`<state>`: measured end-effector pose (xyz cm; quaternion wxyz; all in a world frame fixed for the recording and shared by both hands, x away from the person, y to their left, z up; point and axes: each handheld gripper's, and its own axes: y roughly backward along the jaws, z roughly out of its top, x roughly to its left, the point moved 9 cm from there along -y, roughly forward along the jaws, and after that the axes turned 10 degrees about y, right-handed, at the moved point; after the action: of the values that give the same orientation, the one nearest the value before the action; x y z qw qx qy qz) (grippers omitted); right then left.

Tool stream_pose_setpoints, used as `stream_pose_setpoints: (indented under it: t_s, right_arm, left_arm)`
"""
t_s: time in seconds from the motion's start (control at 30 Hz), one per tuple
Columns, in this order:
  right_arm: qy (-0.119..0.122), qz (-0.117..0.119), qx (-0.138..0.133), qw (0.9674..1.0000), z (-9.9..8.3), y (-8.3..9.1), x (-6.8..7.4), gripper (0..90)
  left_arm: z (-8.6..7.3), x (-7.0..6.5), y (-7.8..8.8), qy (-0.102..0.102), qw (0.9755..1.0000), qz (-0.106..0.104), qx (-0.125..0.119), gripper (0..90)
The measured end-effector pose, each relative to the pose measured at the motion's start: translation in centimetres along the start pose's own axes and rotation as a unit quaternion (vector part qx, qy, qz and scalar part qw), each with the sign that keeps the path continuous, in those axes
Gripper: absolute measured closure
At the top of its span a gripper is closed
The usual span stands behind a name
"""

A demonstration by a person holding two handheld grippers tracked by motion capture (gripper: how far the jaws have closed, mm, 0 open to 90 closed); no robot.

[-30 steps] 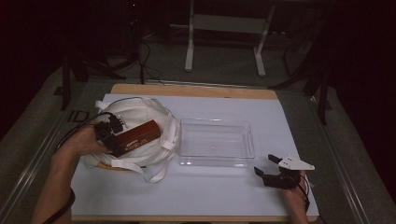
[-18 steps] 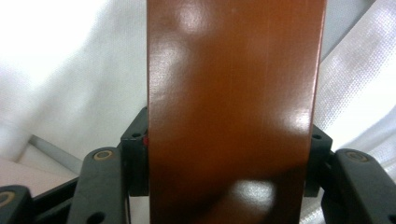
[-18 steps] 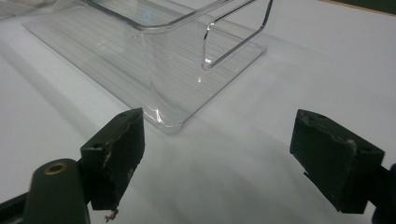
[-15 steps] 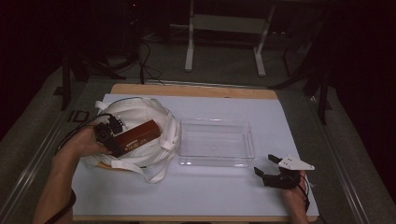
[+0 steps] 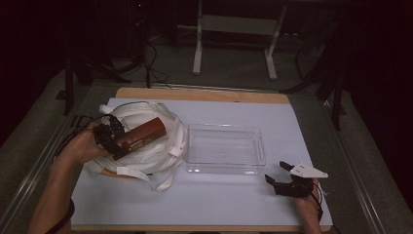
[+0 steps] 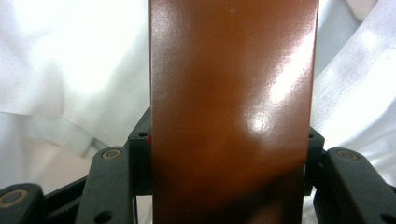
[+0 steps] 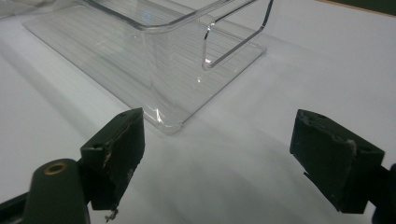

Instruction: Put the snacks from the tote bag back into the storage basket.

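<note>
A glossy brown box [image 5: 142, 136] [image 6: 231, 112] is clamped between the jaws of my left gripper [image 5: 118, 142] [image 6: 229, 154], just above a white cloth bag [image 5: 160, 146] [image 6: 60, 70] with straps at the table's left. A clear plastic bin [image 5: 225, 149] [image 7: 154, 60] stands in the middle of the white table sheet. My right gripper [image 5: 279, 174] [image 7: 219, 144] rests open near the bin's front right corner, nothing between its pads.
The white sheet [image 5: 243, 204] covers a wooden table [image 5: 204, 94]. Cables [image 5: 78, 127] trail off the left edge. A metal stand's legs [image 5: 197, 58] are on the floor behind the table.
</note>
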<state>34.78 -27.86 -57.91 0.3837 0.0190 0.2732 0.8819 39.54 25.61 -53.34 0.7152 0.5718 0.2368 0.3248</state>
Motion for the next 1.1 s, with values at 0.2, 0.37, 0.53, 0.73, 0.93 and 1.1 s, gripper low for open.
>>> stream_pose_setpoints:
  t_s: [0.2,0.37,0.53,0.73,0.93,1.1]
  right_arm:
    - [0.000,0.001,0.000,1.0000,0.0,0.0,0.0,18.0]
    - [0.001,0.001,0.001,1.0000,0.0,0.0,0.0,18.0]
    - [0.002,0.001,0.001,1.0000,0.0,0.0,0.0,18.0]
    - [0.002,0.001,0.001,1.0000,0.0,0.0,0.1,18.0]
    - [0.001,0.001,0.001,1.0000,0.0,0.0,0.1,18.1]
    - [0.001,0.001,0.001,1.0000,0.0,0.0,0.1,18.1]
  left_arm:
    - [0.3,0.1,1.2,-0.005,0.9999,0.009,-0.014,44.6]
    - [0.5,-0.1,1.8,-0.013,0.9996,0.014,-0.023,44.7]
    - [0.9,-0.3,2.7,-0.017,0.9991,0.012,-0.038,44.6]
    - [1.7,-0.9,3.8,-0.030,0.9984,0.002,-0.048,44.6]
    - [2.7,-1.8,4.8,-0.046,0.9966,-0.007,-0.067,44.6]
    - [3.5,-2.5,5.3,-0.060,0.9957,-0.010,-0.070,44.6]
